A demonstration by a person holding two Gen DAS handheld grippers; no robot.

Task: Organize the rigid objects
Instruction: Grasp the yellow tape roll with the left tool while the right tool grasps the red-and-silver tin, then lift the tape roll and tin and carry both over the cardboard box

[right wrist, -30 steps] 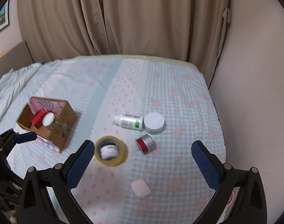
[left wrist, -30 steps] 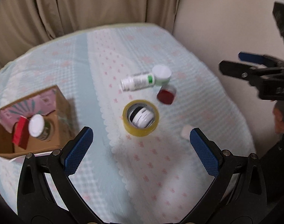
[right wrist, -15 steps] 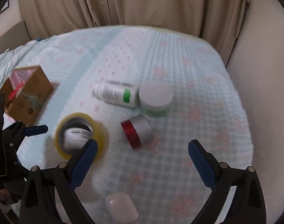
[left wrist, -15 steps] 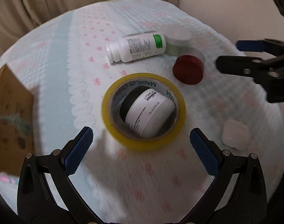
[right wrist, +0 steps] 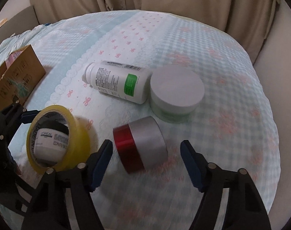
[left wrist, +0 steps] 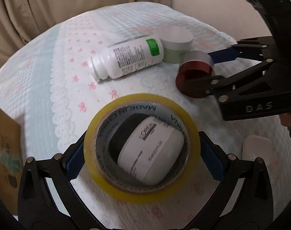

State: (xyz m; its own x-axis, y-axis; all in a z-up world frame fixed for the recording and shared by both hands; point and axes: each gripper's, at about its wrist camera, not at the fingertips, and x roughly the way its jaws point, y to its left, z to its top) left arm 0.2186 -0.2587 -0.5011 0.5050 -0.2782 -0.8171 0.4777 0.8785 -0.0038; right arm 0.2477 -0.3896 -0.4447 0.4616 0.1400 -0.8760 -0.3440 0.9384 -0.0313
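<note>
A yellow tape roll lies on the blue patterned cover with a white jar inside its core. My left gripper is open, its blue pads close beside the roll on either side. A red-and-silver jar lies on its side between the fingers of my right gripper. Those jaws are closing, with a small gap still showing on each side of the jar. In the left wrist view, the right gripper reaches in from the right around that jar.
A white pill bottle with a green label lies beside a green jar with a white lid. A white earbud case sits at the right. A cardboard box stands at the left. Curtains and a wall lie behind.
Both grippers have come down close to the cover. The left one now straddles the tape roll. The right one's jaws have narrowed around the red-and-silver jar.
</note>
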